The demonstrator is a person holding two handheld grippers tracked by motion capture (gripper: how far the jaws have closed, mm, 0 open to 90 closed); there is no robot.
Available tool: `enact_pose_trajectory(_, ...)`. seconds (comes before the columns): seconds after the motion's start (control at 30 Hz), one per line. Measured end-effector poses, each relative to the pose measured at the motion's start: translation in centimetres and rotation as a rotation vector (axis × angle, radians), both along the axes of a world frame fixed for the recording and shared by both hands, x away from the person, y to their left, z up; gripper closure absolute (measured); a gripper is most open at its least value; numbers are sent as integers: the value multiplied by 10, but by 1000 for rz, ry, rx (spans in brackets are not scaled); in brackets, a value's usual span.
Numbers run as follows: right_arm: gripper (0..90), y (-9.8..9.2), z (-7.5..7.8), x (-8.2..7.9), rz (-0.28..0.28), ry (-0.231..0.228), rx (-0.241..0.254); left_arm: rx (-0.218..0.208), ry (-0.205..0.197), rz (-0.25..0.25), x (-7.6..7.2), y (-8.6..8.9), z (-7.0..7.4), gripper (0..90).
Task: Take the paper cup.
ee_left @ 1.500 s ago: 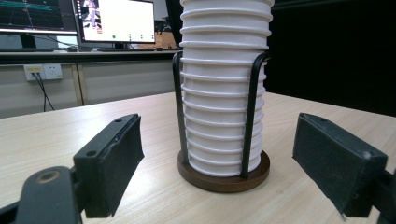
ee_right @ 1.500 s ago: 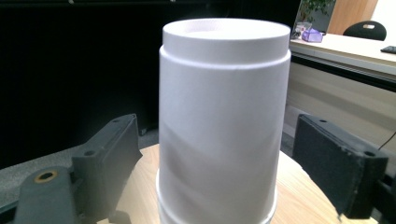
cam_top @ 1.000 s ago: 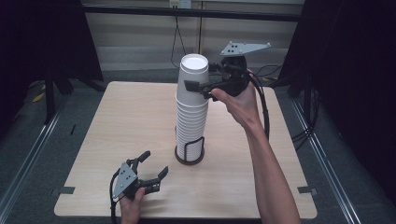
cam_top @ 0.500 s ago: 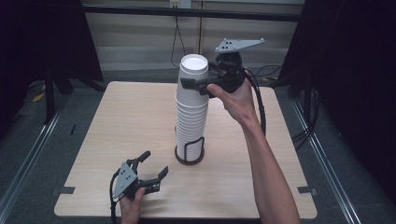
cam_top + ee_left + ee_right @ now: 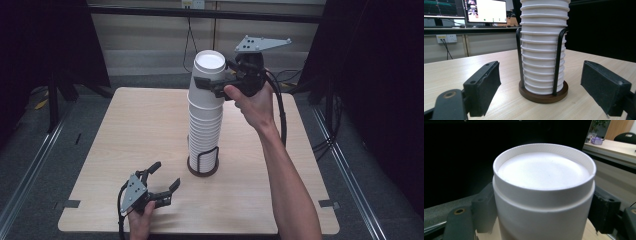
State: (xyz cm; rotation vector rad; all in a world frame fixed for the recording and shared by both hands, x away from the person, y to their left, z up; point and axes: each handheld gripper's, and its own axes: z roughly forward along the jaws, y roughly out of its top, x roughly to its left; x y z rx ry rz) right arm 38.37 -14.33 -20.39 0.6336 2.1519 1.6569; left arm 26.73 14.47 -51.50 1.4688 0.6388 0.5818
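My right gripper (image 5: 212,86) squeezes the top cup (image 5: 209,75); the cup stack (image 5: 205,125) stands straight up, bottoms up, in a wire holder (image 5: 203,165); my left gripper (image 5: 162,181) gapes wide, holding nothing.

R claw (image 5: 207,84), clamped on top cup (image 5: 209,67) of the stack, has crept slightly up & toward the far edge of the worktop (image 5: 125,125) vs a sec ago (small shift); top cup rides a bit higher.
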Motion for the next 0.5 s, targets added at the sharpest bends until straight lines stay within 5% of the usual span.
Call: enact_pose_trajectory(0.5,228,-6,9,-4,4,-26,78,0,0,0,0,0,0,157)
